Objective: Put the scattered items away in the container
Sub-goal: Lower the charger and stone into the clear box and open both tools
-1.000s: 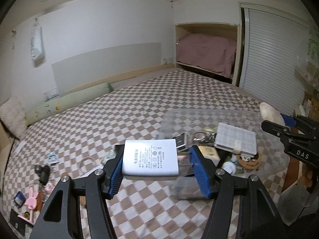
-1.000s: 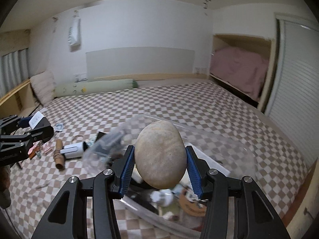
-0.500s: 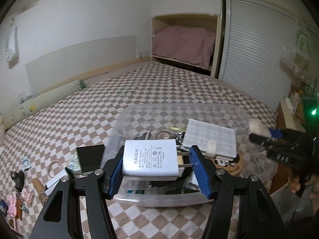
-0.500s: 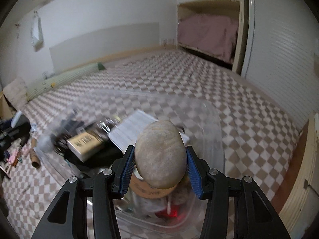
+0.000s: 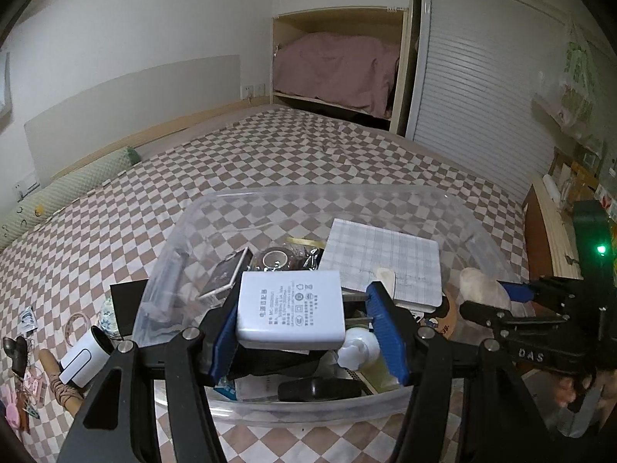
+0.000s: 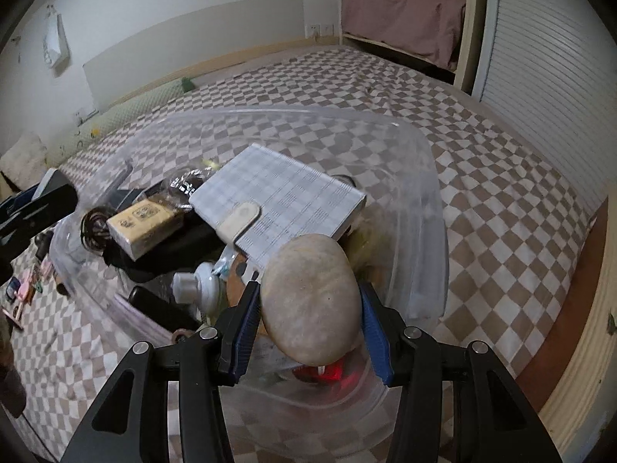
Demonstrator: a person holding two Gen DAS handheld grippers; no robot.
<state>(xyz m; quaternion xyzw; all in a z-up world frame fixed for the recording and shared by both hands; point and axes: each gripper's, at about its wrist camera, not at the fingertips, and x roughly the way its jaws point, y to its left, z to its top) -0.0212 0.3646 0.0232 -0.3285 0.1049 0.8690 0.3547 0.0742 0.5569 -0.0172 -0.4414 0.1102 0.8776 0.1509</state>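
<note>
We hold the white charger [image 5: 291, 310] in our left gripper [image 5: 300, 322] and the stone [image 6: 310, 303] in our right gripper [image 6: 308, 320], both clamped directly above the clear container [image 5: 385, 193]'s near edge.

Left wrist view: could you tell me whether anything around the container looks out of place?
Yes: a white cylinder, a tape ring and pink trinkets lie scattered on the checkered bedspread, left of the clear container.
</note>
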